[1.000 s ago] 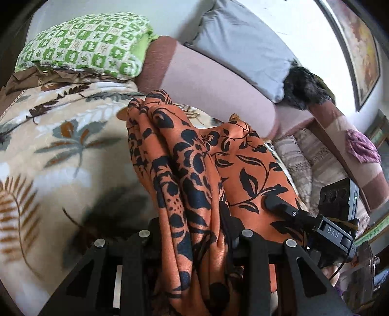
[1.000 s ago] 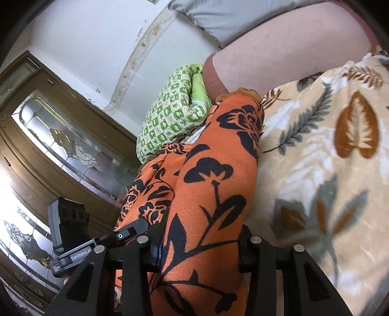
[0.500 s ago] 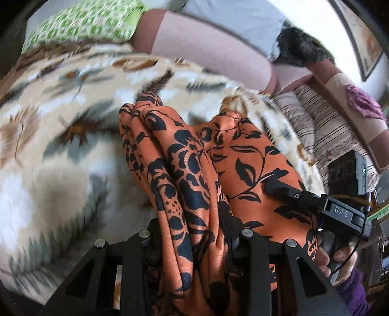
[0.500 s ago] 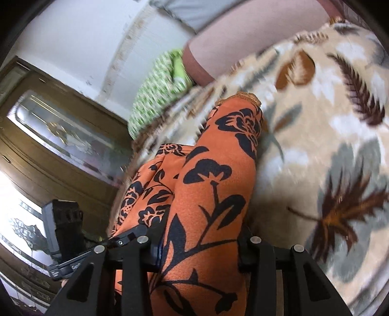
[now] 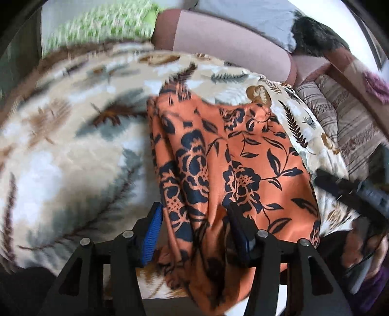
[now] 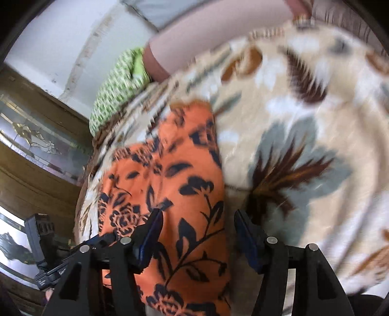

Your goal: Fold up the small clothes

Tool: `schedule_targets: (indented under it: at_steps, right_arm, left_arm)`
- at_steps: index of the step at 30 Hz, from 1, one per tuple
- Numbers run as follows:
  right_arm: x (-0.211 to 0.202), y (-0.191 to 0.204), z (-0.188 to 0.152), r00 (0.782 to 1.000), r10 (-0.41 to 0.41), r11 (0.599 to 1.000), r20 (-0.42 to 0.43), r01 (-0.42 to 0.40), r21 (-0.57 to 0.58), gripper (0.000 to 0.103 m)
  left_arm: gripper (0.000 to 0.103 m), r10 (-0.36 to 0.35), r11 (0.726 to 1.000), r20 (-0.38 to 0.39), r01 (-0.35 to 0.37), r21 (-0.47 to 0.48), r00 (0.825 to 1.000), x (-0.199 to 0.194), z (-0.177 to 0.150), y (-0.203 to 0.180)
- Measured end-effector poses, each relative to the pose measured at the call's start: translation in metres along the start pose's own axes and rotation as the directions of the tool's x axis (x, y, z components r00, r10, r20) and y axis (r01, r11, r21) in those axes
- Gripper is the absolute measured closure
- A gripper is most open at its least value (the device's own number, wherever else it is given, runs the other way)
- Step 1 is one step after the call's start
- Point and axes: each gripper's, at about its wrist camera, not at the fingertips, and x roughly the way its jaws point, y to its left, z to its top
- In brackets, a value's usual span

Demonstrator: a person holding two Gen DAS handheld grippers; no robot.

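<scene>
An orange cloth with a black flower print [image 5: 243, 158] lies folded in layers on a cream blanket with leaf patterns [image 5: 73, 145]. My left gripper [image 5: 194, 214] has its jaws opening, the cloth's near end lies loose between them, and the blue left pad stands clear of it. In the right wrist view the same cloth [image 6: 189, 170] runs forward between the jaws of my right gripper [image 6: 197, 218], which are also opening; a gap shows beside the right pad. The other gripper shows at the right edge [image 5: 352, 192] and at the lower left [image 6: 43, 233].
A green patterned pillow [image 5: 102, 24] and a pink bolster [image 5: 231, 41] with a grey cushion [image 5: 243, 12] line the far side of the blanket [image 6: 316, 121]. Striped fabric [image 5: 347, 121] lies to the right. A wooden door with glass panes [image 6: 36, 136] stands beyond the bed's left side.
Both grippers carried the cloth down and across onto the blanket, then their jaws spread apart. The cloth now rests flatter on the blanket, no longer pinched.
</scene>
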Motion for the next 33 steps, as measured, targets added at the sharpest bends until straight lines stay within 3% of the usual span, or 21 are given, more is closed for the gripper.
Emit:
schedule_targets:
  at_steps: [5,7,10,14,16,19,25,33]
  right_arm:
    - [-0.019,0.038,0.019,0.995,0.015,0.988,0.100,0.001,-0.155,0.042]
    - [-0.003,0.056,0.029,0.997,0.020,0.983,0.073,-0.007,-0.182,0.058]
    - [0.031,0.069,0.039,1.000,0.004,0.981,0.019,0.000,-0.196,0.064]
    - [0.108,0.042,0.035,0.980,-0.114,0.988,-0.164,0.095,-0.118,0.066]
    - [0.114,0.038,0.035,0.986,-0.110,0.986,-0.125,0.093,-0.140,0.070]
    - [0.105,0.043,0.040,0.985,-0.113,0.987,-0.131,0.096,-0.128,0.071]
    - [0.047,0.060,0.027,0.994,-0.095,0.979,-0.054,0.084,-0.185,0.068]
    - [-0.049,0.093,0.000,0.983,-0.127,0.947,0.136,0.161,-0.278,0.068]
  left_arm:
    - [0.043,0.135,0.986,0.064,-0.141,0.085,0.989,-0.014,-0.001,-0.011]
    - [0.042,0.178,0.978,0.061,-0.183,0.104,0.982,-0.012,-0.002,-0.012]
    - [0.038,0.211,0.972,0.004,-0.210,0.108,0.977,0.004,-0.007,-0.008]
    - [0.027,0.232,0.968,-0.011,-0.230,0.095,0.973,0.023,-0.017,0.002]
    - [0.027,0.217,0.974,-0.018,-0.215,0.079,0.976,0.024,-0.015,0.006]
    - [0.027,0.218,0.974,-0.028,-0.216,0.074,0.976,0.020,-0.009,0.005]
    - [0.027,0.285,0.950,0.079,-0.293,0.111,0.955,-0.012,-0.004,-0.012]
    - [0.025,0.380,0.906,0.260,-0.414,0.092,0.888,-0.069,0.019,-0.031]
